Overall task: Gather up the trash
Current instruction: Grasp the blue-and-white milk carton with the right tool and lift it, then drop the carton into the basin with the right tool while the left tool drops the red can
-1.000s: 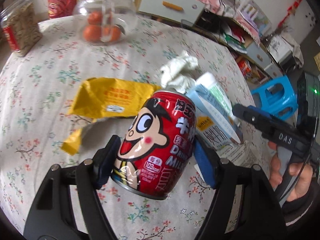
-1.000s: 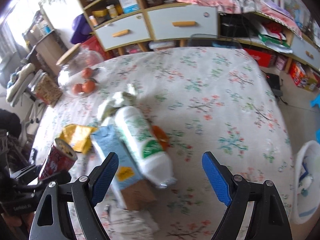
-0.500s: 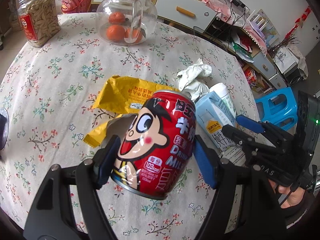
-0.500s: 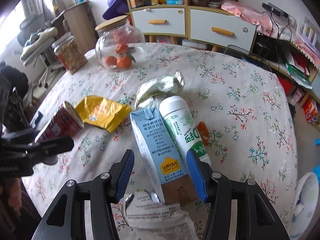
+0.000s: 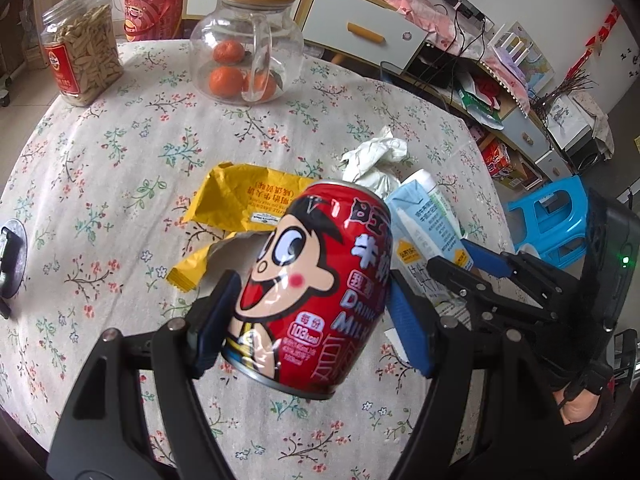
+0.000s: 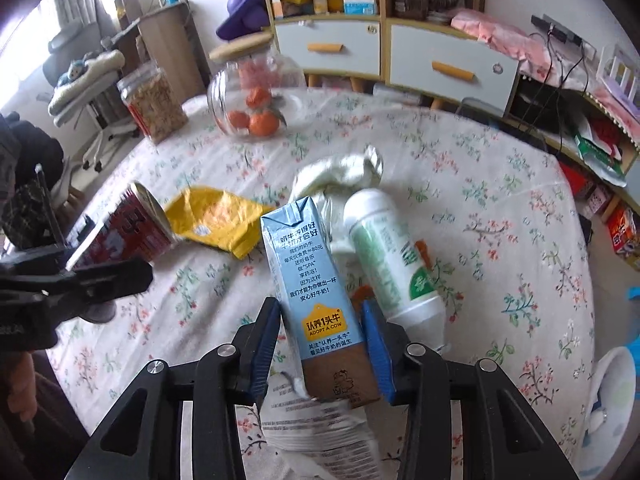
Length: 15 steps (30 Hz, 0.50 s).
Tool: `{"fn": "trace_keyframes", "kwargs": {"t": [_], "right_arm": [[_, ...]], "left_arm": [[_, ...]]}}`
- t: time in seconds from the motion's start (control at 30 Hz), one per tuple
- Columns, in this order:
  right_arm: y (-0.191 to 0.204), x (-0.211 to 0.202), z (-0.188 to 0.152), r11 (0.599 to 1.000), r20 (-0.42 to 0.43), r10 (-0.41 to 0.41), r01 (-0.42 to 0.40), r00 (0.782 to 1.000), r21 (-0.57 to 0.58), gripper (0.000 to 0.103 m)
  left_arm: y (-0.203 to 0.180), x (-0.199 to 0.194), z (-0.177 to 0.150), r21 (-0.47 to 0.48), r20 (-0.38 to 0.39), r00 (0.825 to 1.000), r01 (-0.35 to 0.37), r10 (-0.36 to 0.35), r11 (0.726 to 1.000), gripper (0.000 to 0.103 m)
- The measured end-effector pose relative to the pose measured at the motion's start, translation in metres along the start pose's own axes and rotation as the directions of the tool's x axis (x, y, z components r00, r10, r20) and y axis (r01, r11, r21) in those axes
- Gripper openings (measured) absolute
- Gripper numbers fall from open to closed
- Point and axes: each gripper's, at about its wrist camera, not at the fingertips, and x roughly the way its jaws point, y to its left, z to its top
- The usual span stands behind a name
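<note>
**Q:** Floral tablecloth (image 5: 120,152) fills most of both frames, shelves and drawers behind it. So what have your grippers got?

**A:** On my left wrist cam, my left gripper (image 5: 312,320) is clamped on the red milk can (image 5: 316,280), dead centre of the frame. Both blue pads press its sides, and the can is tilted, its top leaning toward the upper right. It looks lifted off the cloth, though I can't be totally sure from this angle.

**Q:** And the right one?

**A:** My right gripper (image 6: 322,340) has its blue fingers on either side of the light blue milk carton (image 6: 312,288), low centre of the right wrist frame. The pads look to be touching the carton's lower part. I can't tell if the carton is off the table yet. Its bottom end sits over a crumpled printed paper (image 6: 320,436) at the bottom of the frame.

**Q:** Other trash in view?

**A:** Just right of the carton lies a white and green bottle (image 6: 388,264), on its side. Above those two is a crumpled white wrapper (image 6: 340,172). A yellow snack bag (image 6: 216,220) lies flat at centre left, between the can and the carton.

**Q:** Anything that isn't rubbish?

**A:** Glass jar with oranges (image 5: 244,44) at the top of the left frame, plus a snack jar (image 5: 82,44) in the upper left.
</note>
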Motion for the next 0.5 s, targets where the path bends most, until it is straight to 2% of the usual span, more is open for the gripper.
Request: {"fn": "trace_keyframes", "kwargs": {"t": [0.13, 0.3, 0.5], "right_arm": [[-0.012, -0.022, 0.004, 0.999, 0.057, 0.024, -0.026, 0.998, 0.039, 0.043], [-0.039, -0.049, -0.001, 0.995, 0.107, 0.012, -0.022, 0.994, 0.096, 0.043], [-0.094, -0.086, -0.018, 0.979, 0.147, -0.029, -0.001, 0.989, 0.206, 0.043]], "left_arm": [[-0.007, -0.002, 0.003, 0.006, 0.014, 1.000, 0.001, -0.001, 1.000, 0.074], [-0.024, 0.000, 0.003, 0.030, 0.023, 1.000, 0.010, -0.011, 1.000, 0.074], [-0.049, 0.010, 0.004, 0.061, 0.021, 0.999, 0.031, -0.033, 0.998, 0.074]]}}
